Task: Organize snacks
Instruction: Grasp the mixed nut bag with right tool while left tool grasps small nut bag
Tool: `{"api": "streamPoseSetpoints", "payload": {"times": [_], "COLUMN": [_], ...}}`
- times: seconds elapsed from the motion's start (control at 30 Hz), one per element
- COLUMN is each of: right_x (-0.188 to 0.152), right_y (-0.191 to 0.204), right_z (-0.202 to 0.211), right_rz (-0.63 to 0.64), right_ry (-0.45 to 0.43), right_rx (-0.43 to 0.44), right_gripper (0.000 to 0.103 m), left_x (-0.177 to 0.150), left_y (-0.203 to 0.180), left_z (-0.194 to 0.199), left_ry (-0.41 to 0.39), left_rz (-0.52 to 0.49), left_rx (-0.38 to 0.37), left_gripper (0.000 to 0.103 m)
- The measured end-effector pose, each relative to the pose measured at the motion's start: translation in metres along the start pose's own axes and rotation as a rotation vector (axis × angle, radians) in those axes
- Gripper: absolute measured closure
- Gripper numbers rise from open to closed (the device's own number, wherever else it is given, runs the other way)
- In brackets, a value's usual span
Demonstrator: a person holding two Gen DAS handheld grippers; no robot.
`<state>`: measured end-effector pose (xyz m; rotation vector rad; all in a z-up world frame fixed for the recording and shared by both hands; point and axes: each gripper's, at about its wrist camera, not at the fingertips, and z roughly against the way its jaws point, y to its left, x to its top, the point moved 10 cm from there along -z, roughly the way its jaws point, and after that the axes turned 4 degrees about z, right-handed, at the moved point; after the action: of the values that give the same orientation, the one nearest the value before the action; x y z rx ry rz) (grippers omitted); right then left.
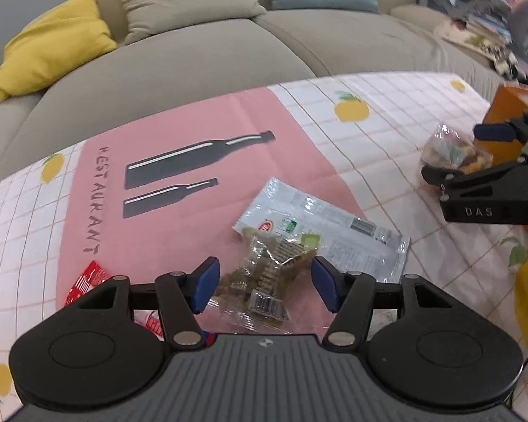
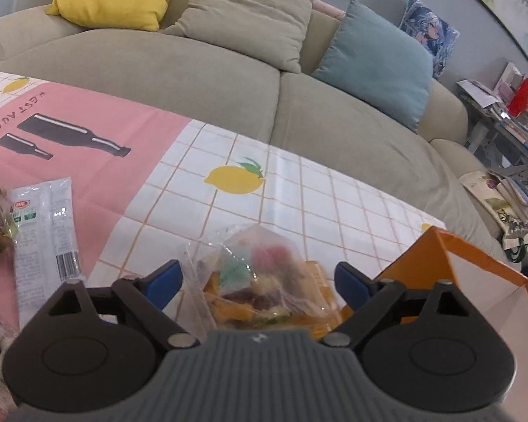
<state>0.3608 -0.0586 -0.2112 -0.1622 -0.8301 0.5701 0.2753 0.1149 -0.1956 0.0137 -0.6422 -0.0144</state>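
Both our left gripper (image 1: 262,283) and right gripper (image 2: 258,283) gape wide, gripping nothing, straddling a brown snack packet (image 1: 264,277) and a mixed-candy bag (image 2: 260,277) on the lemon-print worktop (image 2: 281,193) before the beige sofa (image 2: 193,81).

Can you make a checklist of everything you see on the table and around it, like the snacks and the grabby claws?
Surface: lemon-print tablecloth with a pink mat.
Job's things: clear brown snack packet; white wrapper; mixed-snack bag; orange box.
Clutter: red packet.
Grippers: left gripper open around the brown packet; right gripper open around the mixed bag.
Cables: nothing seen.
Surroundings: sofa, cushions.
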Motion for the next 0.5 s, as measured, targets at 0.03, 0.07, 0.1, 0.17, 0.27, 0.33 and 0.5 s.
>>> {"api": "streamPoseSetpoints", "payload": {"times": [0.03,0.07,0.1,0.17,0.27,0.33,0.5], "right_x": [-0.001,-0.003,-0.005,-0.008,-0.011,-0.013,-0.018], "right_y": [0.002,0.004,0.005,0.007,0.008,0.01,0.016], "right_z": [-0.001,-0.003,-0.005,-0.004,0.001,0.004,0.015], "right_rz": [0.0,-0.001,0.003,0.012,0.013,0.014,0.004], "right_ry": [0.006,0.019,0.03,0.027,0.018,0.015,0.017], "right_rx": [0.01,0.014,0.01,-0.001,0.006,0.016,0.053], "right_gripper": [0.022,0.022,0.025,0.027,0.032,0.035,0.038], "left_x": [-0.001,-0.001,-0.001,-0.002,-0.001,-0.002,-0.001], "left_y": [-0.002,-0.004,-0.006,-0.008,-0.009,-0.01,-0.008], "left_z": [-0.002,-0.004,-0.005,-0.008,-0.013,-0.017,-0.027], "left_ry": [0.003,0.005,0.005,0.013,0.022,0.034,0.066], "left_rz": [-0.024,-0.045,-0.064,-0.079,-0.096,-0.103,-0.071], "left_rx": [0.012,0.022,0.028,0.033,0.052,0.057,0.04], "left_gripper": [0.033,0.034,0.034,0.034,0.034,0.034,0.039]}}
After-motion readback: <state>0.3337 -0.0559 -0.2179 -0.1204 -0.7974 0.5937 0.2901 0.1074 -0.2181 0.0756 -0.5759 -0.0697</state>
